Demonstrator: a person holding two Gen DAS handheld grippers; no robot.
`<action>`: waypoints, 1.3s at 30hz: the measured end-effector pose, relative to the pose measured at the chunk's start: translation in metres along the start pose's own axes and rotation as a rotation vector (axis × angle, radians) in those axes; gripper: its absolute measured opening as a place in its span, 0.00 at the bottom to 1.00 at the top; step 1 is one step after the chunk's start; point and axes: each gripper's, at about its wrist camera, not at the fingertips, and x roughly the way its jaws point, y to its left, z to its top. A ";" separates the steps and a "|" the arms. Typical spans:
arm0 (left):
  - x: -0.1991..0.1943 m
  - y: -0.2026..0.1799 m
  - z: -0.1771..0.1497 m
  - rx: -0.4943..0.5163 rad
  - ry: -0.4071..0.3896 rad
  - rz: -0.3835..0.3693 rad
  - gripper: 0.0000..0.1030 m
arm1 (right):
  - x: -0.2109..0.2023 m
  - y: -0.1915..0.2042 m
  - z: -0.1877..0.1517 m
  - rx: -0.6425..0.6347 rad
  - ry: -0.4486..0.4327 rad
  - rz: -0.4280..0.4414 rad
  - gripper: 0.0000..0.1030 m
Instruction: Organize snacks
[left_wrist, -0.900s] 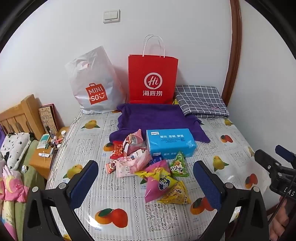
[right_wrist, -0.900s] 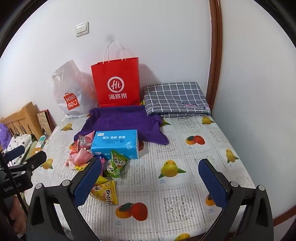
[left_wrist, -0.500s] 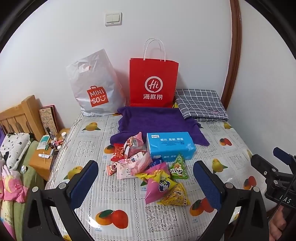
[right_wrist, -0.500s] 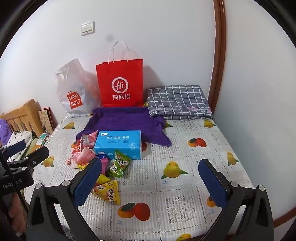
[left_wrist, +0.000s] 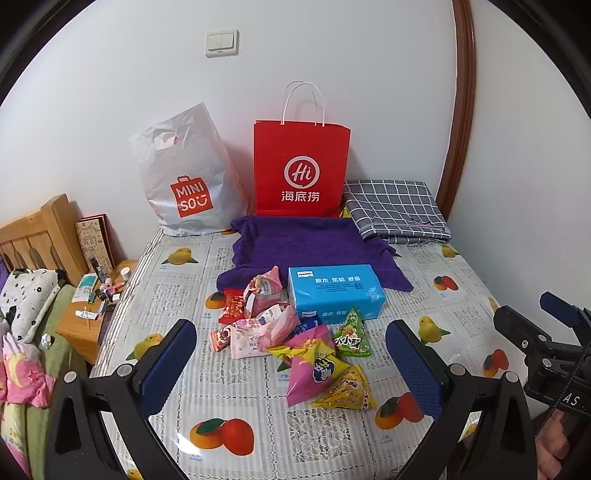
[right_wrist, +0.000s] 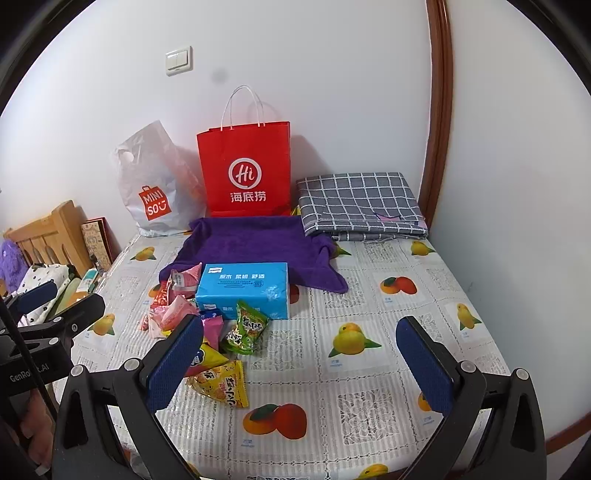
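1. The left claw (left_wrist: 291, 365) is wide open with nothing in it. It hangs over the near edge of the bench (left_wrist: 173, 291), and the snack pile (left_wrist: 295, 332) shows between its blue pads (left_wrist: 168, 360).
2. The right claw (right_wrist: 301, 363) is wide open and empty too. It hangs over the near right part of the bench, where only the fruit cloth lies.
3. The snacks sit in a heap near the middle of the bench, a bit to the left. The yellow packet (left_wrist: 347, 387) and the pink packet (left_wrist: 314, 369) are nearest the front edge. The green packet (left_wrist: 352, 334) leans by the blue tissue pack (left_wrist: 334, 291).
4. Behind them are a purple towel (left_wrist: 310, 243), a red paper bag (left_wrist: 301, 168) and a white plastic bag (left_wrist: 184, 173), both at the back edge by the wall.
5. I think the job has not started yet. A good first move is to take one packet from the front of the heap, like the yellow one.
6. Pinch it by its flat crimped edge, not its puffy middle, so it does not pop or slip.
7. Lift it straight up so the other packets do not slide.
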 end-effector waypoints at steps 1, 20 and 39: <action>0.000 -0.001 0.000 0.000 0.000 -0.001 1.00 | 0.000 0.000 0.000 0.001 -0.001 0.003 1.00; -0.002 -0.004 -0.005 0.007 -0.006 -0.007 1.00 | -0.002 0.002 -0.004 0.001 -0.002 0.002 1.00; -0.003 -0.005 -0.006 0.007 -0.009 -0.011 1.00 | -0.010 0.011 -0.005 -0.017 -0.018 0.010 1.00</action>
